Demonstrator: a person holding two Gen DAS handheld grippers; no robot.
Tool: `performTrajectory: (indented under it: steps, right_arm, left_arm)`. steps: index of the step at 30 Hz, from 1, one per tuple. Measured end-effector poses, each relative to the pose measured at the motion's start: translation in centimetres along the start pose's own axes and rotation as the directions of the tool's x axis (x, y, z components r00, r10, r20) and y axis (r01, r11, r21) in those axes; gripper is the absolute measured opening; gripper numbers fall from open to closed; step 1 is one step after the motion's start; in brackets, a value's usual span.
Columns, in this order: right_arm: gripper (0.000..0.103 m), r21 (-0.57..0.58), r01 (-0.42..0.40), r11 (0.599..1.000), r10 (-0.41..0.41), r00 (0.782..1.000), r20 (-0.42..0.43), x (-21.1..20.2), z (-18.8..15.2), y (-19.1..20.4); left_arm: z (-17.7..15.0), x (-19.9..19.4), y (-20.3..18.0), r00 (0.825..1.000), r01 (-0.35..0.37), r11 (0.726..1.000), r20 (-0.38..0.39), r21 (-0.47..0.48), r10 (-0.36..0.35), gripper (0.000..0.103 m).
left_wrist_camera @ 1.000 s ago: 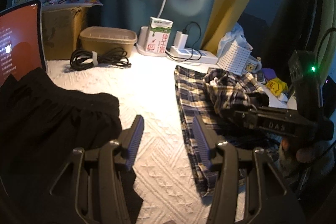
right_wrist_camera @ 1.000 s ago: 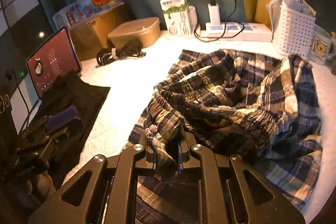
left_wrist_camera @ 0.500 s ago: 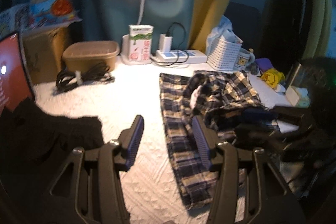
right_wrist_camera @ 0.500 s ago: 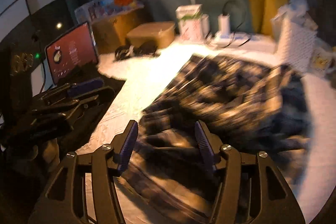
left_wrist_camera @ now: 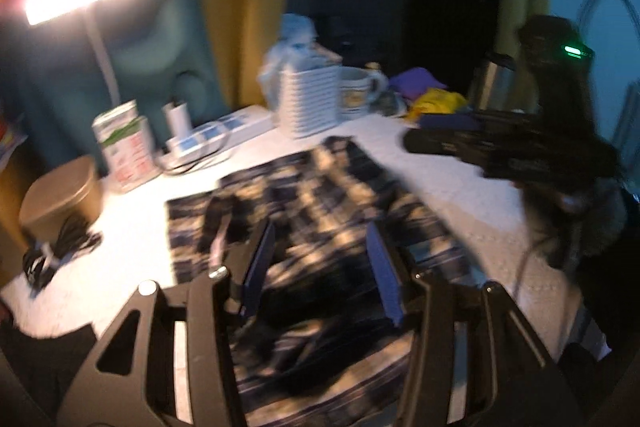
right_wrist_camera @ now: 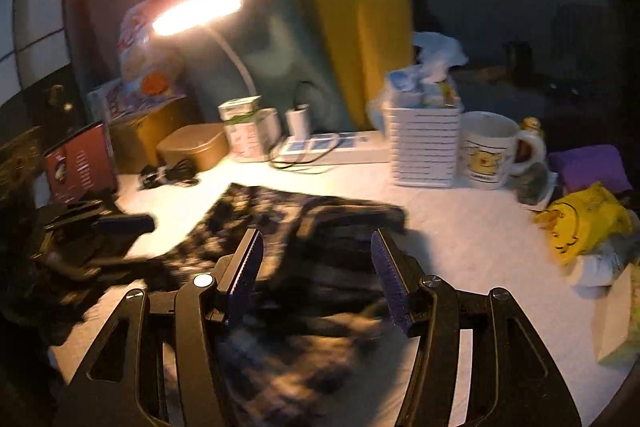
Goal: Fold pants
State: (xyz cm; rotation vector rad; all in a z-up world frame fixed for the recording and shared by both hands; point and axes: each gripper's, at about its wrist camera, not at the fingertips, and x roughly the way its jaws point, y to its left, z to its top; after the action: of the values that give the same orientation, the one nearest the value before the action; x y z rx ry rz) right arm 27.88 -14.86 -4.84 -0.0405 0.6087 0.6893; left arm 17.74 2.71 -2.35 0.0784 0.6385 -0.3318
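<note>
Plaid pants (left_wrist_camera: pixel 320 211) lie on the white quilted surface, blurred by motion; they also show in the right wrist view (right_wrist_camera: pixel 304 267). My left gripper (left_wrist_camera: pixel 322 263) is open and empty just above the pants. My right gripper (right_wrist_camera: pixel 316 275) is open and empty over the pants' bunched near part. The right gripper shows as a dark shape at the right of the left wrist view (left_wrist_camera: pixel 500 151). The left gripper shows at the left of the right wrist view (right_wrist_camera: pixel 104 227).
Along the back stand a lit desk lamp (right_wrist_camera: pixel 196 11), a milk carton (right_wrist_camera: pixel 240 131), a power strip (right_wrist_camera: pixel 332 147), a white basket (right_wrist_camera: pixel 424 147) and a mug (right_wrist_camera: pixel 488 151). A brown box (left_wrist_camera: pixel 60 195) and coiled cable (left_wrist_camera: pixel 56 247) sit left. A yellow toy (right_wrist_camera: pixel 580 223) lies right.
My right gripper let go of the plaid pants and opened; the fabric dropped onto the surface. Both grippers swung to the right, and my left gripper moved from the black garment to over the plaid pants.
</note>
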Motion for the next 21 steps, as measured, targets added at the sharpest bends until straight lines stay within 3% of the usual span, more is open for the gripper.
performTrajectory:
  steps: [7,11,13,16,19,21]
  right_arm:
    - [0.060,0.075,0.026,0.997,-0.028,0.999,0.019,0.8,-1.7,-3.3]
    - [0.060,0.089,0.047,0.995,-0.049,0.999,0.014,0.7,-2.9,-4.0]
    - [0.060,0.082,0.060,0.995,-0.061,0.998,0.011,0.5,-3.5,-4.0]
    - [0.060,0.083,0.061,0.995,-0.062,0.998,0.010,0.2,-3.9,-4.1]
    - [0.060,0.071,0.043,0.997,-0.045,0.999,0.020,0.0,-4.0,-3.6]
    - [0.060,0.054,0.041,0.998,-0.041,0.999,0.017,0.1,-4.1,-3.2]
  left_arm:
    - [0.2,3.7,-3.7,0.997,-0.001,0.997,-0.074,0.078,0.006,0.063]
    - [0.0,7.1,-3.0,0.980,-0.119,0.992,-0.156,0.037,0.123,0.063]
    - [-0.4,8.1,-1.6,0.976,-0.129,0.991,-0.183,-0.026,0.122,0.063]
    - [-0.8,8.3,0.2,0.984,-0.106,0.989,-0.156,-0.104,0.089,0.062]
    - [-0.9,7.6,1.8,0.984,-0.141,0.981,-0.132,-0.135,0.123,0.029]
    - [-0.7,6.6,3.3,0.985,-0.158,0.971,-0.104,-0.182,0.140,0.020]
